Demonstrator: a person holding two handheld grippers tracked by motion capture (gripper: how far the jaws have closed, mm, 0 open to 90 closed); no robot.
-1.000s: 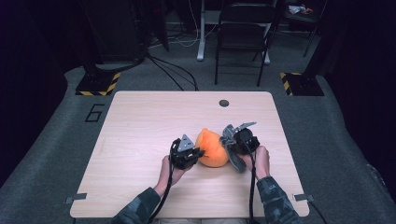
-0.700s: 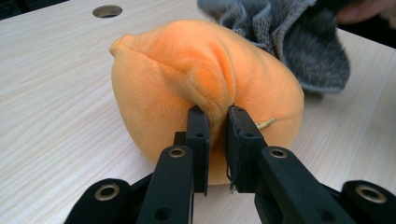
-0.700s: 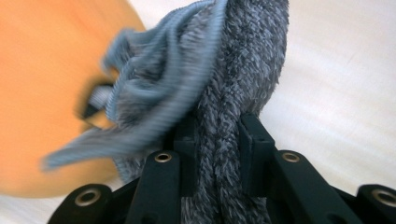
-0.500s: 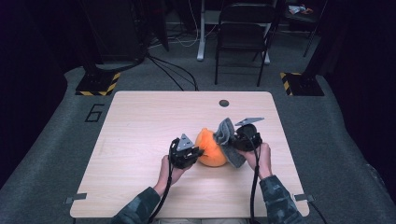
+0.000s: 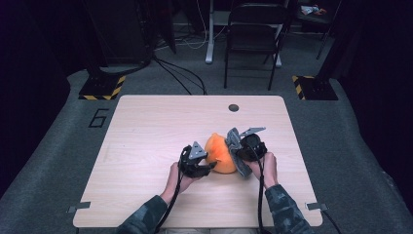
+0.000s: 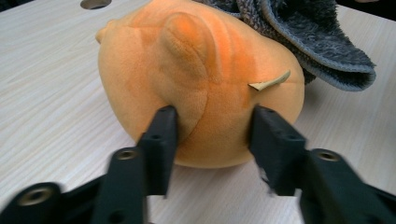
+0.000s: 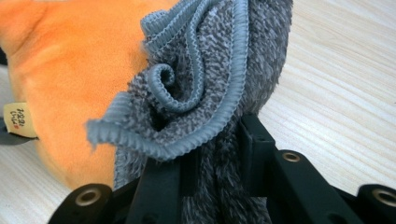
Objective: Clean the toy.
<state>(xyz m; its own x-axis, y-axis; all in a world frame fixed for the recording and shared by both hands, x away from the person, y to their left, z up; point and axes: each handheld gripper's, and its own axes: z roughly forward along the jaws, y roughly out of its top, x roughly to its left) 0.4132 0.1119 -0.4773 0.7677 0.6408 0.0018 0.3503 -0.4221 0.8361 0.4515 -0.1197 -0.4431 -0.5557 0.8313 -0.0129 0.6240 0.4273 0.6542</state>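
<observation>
An orange plush toy (image 5: 220, 153) lies on the wooden table (image 5: 146, 136), a little right of the middle. My left gripper (image 5: 209, 165) is at its left side. In the left gripper view the gripper (image 6: 212, 126) is open, and both fingertips (image 6: 163, 126) rest against the plush (image 6: 201, 79) without enclosing it. My right gripper (image 5: 242, 147) is at the plush's right side, shut on a bunched grey towel (image 5: 234, 144). In the right gripper view the towel (image 7: 201, 84) rises crumpled from the gripper (image 7: 217, 144) and leans against the plush (image 7: 70, 79).
A round cable hole (image 5: 234, 107) sits near the table's far edge. A black chair (image 5: 253, 34) and cables on the floor lie beyond the table. A small label (image 7: 18, 120) hangs off the plush.
My right gripper has lifted the grey towel from beside the plush and brought it up against the plush's right side. The left gripper has stayed put.
</observation>
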